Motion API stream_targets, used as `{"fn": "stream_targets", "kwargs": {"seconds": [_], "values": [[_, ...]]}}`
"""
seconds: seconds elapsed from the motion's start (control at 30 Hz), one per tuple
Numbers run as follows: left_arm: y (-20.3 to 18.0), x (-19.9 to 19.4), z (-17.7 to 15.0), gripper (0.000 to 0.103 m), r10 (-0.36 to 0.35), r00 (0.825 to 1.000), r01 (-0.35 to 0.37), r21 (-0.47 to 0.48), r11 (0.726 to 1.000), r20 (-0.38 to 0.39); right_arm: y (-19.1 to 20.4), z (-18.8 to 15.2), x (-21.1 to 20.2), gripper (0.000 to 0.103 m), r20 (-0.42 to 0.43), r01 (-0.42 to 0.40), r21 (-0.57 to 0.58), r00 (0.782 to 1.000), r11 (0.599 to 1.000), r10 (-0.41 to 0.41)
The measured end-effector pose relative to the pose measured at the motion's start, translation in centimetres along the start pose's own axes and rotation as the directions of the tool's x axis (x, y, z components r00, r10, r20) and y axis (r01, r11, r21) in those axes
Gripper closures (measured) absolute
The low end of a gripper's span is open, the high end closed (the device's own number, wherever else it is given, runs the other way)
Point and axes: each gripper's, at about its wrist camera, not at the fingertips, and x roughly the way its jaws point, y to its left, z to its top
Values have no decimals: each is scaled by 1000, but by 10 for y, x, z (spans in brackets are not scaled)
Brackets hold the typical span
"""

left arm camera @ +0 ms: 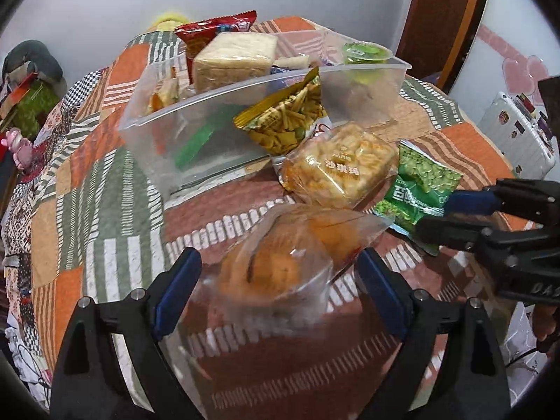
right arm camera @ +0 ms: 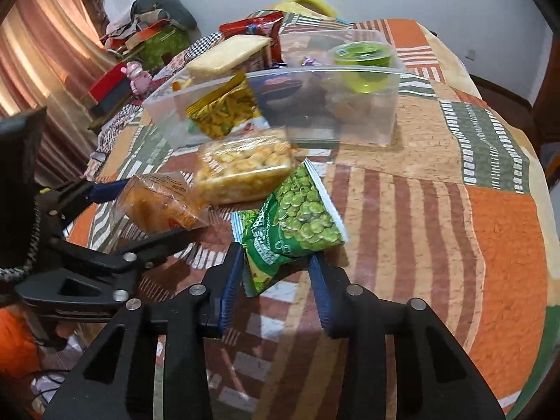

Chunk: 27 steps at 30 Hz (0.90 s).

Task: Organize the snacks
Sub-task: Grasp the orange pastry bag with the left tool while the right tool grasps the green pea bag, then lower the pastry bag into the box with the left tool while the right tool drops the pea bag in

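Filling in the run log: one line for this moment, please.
left gripper: open around clear pastry packet | right gripper: open around green pea packet | clear bin: partly filled

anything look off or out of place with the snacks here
Nothing is spilled or torn. The yellow snack packet stands tilted against the clear bin's outer wall instead of inside it. The rice cracker pack lies outside too, and both grippers are open around loose packs.

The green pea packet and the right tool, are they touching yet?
Cannot tell. In the right wrist view the green pea packet sits between the open right tool fingers, its crumpled end close to the left finger, but no view shows contact or gap plainly.
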Motion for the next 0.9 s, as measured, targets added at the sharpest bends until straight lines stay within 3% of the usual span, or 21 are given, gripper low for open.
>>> {"fn": "stream_targets", "kwargs": {"seconds": [0.1,0.23,0.3,0.37,0.53,0.9], "values": [[0,6,2,11,2,1000,-2,2,1000,7,-3,6,2,57,14,8,22,1000,1000,-8],[2,10,3,13,-21,999,22,-7,1000,27,-7,9,5,57,23,3,39,1000,999,-4],[2,10,2,19,-26,999,26,-7,1000,41,-5,10,7,60,25,7,34,1000,999,-8],[3,7,1,33,-33,998,33,-1,999,53,-2,10,9,63,33,12,25,999,1000,-13],[9,-2,-3,45,-20,997,21,-6,1000,80,-2,12,5,73,59,9,18,998,1000,-10],[24,-37,-1,48,-9,990,14,-35,999,144,-2,22,-17,79,136,22,-6,991,1000,-21]]}}
